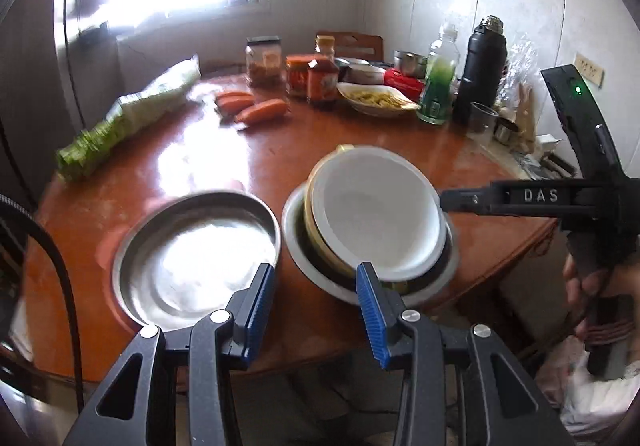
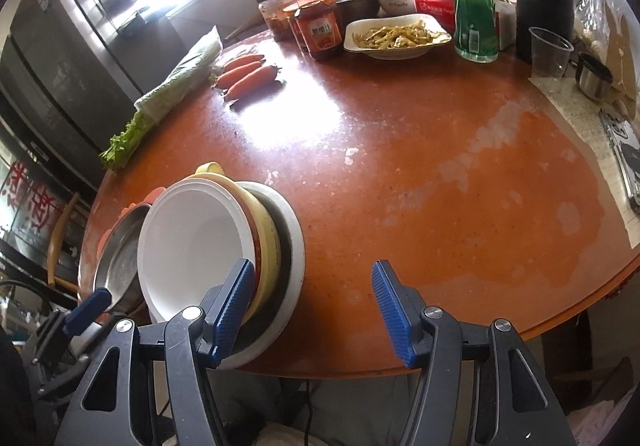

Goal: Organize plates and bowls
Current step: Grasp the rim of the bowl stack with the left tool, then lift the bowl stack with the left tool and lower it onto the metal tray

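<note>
Presently, the task's items sit at the near edge of the round surface [image 2: 440, 174]: a steel plate [image 1: 192, 258] lies flat on the left, and just beside it a nested stack, with a white bowl [image 1: 376, 214] tilted inside a yellow bowl [image 2: 269, 242], which rests in a grey-rimmed outer bowl [image 2: 295, 246].

Left tool [image 1: 316, 310]: jaws spread, nothing between the pads, hovering over the gap between plate and stack. Right tool [image 2: 314, 310]: jaws spread wider and empty; its left pad [image 2: 232, 298] overlaps the stack's near rim in the right wrist view, and contact cannot be confirmed.

Handling assessment:
- The steel plate is judged rigid, light and slick. Its low upturned rim is the only purchase; a pinch across the near rim is advised.
- The white bowl appears thin-walled and smooth; whether ceramic or plastic cannot be told, so treat it as breakable. Take it at the raised rim, one pad inside and one outside.
- The stack sits askew and partly overhangs the surface edge. Lifting the white bowl may drag the yellow one, and a sideways nudge could tip the set off the edge.
</note>
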The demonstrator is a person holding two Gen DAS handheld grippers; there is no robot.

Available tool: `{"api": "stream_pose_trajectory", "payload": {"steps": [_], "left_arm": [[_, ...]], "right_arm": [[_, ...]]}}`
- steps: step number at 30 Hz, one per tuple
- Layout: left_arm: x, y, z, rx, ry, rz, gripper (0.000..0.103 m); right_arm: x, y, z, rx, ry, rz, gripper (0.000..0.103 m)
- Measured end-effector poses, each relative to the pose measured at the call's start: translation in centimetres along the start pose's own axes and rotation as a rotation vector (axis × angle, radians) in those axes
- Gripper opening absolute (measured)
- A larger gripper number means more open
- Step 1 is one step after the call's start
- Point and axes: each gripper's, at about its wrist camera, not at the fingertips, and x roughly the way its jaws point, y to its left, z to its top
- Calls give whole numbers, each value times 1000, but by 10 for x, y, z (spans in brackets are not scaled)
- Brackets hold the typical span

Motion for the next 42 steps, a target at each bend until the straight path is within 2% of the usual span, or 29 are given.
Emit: {"api": "stream_pose_trajectory", "payload": {"steps": [3,5,8,12,15,18,21,28,35,42], "left_arm": [[4,5,-6,-50,41,-64,42],[6,5,-7,-50,44,-48,42],[13,5,-4,-68,52,-65,42],[27,7,-2,-94,86,-84,42],[31,10,0,-114,89,-85,42],[33,12,2,-119,90,-63,42],[37,14,4,-125,106,-62,42],[44,18,9,-158,126,-105,42],[48,14,14,-142,126,-88,42],[52,15,18,-157,121,-87,42]], "right_arm": [[2,-3,0,4,0,2,62],[4,-5,1,5,3,0,61],[5,-7,0,7,1,12,60],[8,-16,-2,23,11,41,51],[11,-24,-1,48,14,50,49],[10,-33,1,80,9,106,49],[14,-33,3,69,21,72,49],[22,-31,7,72,36,133,49],[25,-33,11,76,44,149,49],[27,-23,12,31,52,147,28]]}}
